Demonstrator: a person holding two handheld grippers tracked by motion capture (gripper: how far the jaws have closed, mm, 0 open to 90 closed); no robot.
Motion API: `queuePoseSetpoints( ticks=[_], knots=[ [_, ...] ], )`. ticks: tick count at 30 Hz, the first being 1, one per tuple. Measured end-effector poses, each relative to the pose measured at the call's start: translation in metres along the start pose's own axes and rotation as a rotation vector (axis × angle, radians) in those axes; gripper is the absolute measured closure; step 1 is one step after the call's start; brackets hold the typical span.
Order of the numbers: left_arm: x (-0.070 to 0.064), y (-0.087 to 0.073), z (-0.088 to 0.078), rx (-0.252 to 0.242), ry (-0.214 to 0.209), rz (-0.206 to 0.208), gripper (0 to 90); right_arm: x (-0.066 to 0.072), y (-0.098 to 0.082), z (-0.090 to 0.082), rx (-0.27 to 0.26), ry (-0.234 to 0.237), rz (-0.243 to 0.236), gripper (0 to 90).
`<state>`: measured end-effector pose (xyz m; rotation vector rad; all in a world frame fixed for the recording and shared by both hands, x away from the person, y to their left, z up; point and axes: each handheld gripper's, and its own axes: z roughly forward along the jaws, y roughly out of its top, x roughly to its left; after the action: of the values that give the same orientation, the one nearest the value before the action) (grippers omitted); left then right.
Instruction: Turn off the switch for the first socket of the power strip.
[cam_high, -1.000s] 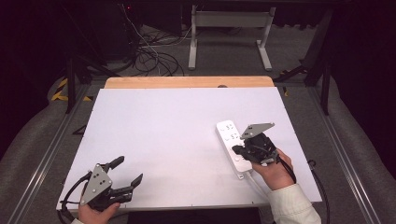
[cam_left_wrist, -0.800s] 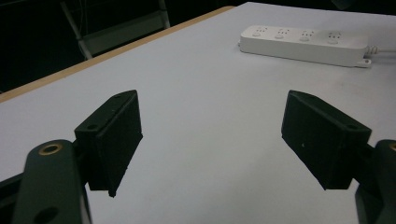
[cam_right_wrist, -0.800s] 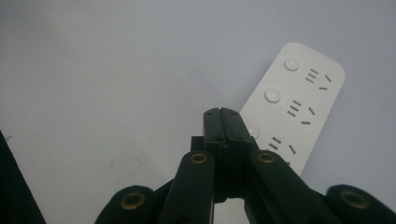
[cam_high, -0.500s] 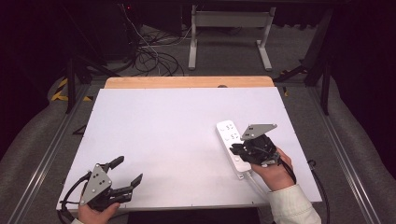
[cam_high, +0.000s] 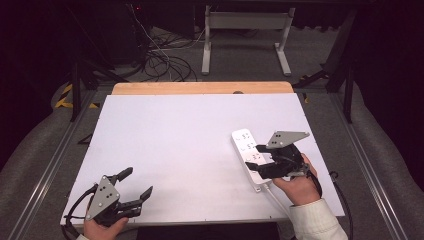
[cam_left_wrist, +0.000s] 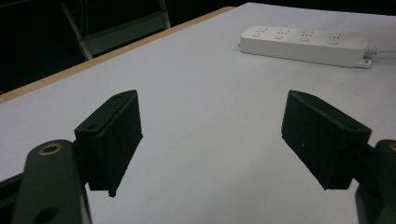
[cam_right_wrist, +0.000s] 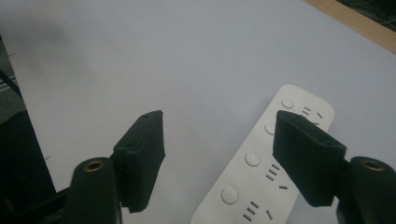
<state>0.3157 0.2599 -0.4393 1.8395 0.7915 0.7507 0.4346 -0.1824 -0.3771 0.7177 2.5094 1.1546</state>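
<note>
A white power strip (cam_high: 246, 148) lies on the right part of the white table (cam_high: 190, 140), its cable running toward the front edge. My right gripper (cam_high: 254, 159) hovers over the strip's near half, jaws wide apart with nothing between them. In the right gripper view the strip (cam_right_wrist: 261, 158) runs diagonally, one jaw above it and the other above bare table; the gripper (cam_right_wrist: 217, 140) is open. My left gripper (cam_high: 136, 183) rests at the front left corner, open and empty. In the left gripper view the strip (cam_left_wrist: 303, 44) lies far ahead beyond the open gripper (cam_left_wrist: 210, 126).
A wooden strip (cam_high: 200, 88) borders the table's far edge. Beyond it on the floor are tangled cables (cam_high: 165, 65) and a grey desk frame (cam_high: 245, 40). Metal rails (cam_high: 50, 165) run along both sides of the table.
</note>
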Motion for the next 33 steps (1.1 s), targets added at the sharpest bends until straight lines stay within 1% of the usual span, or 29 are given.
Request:
queuePoseSetpoints(
  ticks=[6,8,10,12,14,16,18,19,26,30,33],
  knots=[
    [0.0,0.0,0.0,-0.002,0.001,0.0,20.6,0.001,0.0,-0.006,-0.031,-0.008,0.001,17.8],
    [0.0,0.0,0.0,-0.004,-0.001,-0.01,20.6,0.0,-0.002,-0.008,-0.044,-0.007,0.002,13.8],
    [0.001,0.0,-0.001,-0.003,0.0,-0.001,20.6,0.0,-0.004,-0.01,-0.062,0.002,0.002,10.4],
    [0.001,0.0,-0.001,-0.004,0.001,0.001,20.6,-0.001,-0.007,-0.013,-0.084,0.01,0.013,5.8],
    [0.0,0.0,-0.001,-0.003,0.001,-0.003,20.6,-0.002,-0.01,-0.016,-0.103,0.027,0.022,3.4],
    [0.0,0.0,-0.001,-0.004,-0.001,-0.01,20.6,-0.003,-0.014,-0.019,-0.116,0.025,0.022,0.5],
    [0.0,0.0,-0.001,-0.003,0.001,-0.005,20.6,-0.003,-0.019,-0.023,-0.13,0.019,0.026,0.5],
    [0.0,0.0,0.0,-0.004,0.0,-0.011,20.6,-0.004,-0.022,-0.025,-0.142,0.018,0.024,0.0],
    [0.0,0.0,0.0,-0.003,0.003,-0.009,20.5,-0.011,-0.044,-0.034,-0.193,0.02,0.069,0.0],
    [0.0,0.0,0.0,-0.003,0.003,-0.012,20.5,-0.013,-0.057,-0.035,-0.208,0.024,0.075,0.0],
    [0.0,-0.001,0.0,-0.003,0.003,-0.013,20.6,-0.014,-0.065,-0.036,-0.216,0.014,0.072,0.0]
  ],
)
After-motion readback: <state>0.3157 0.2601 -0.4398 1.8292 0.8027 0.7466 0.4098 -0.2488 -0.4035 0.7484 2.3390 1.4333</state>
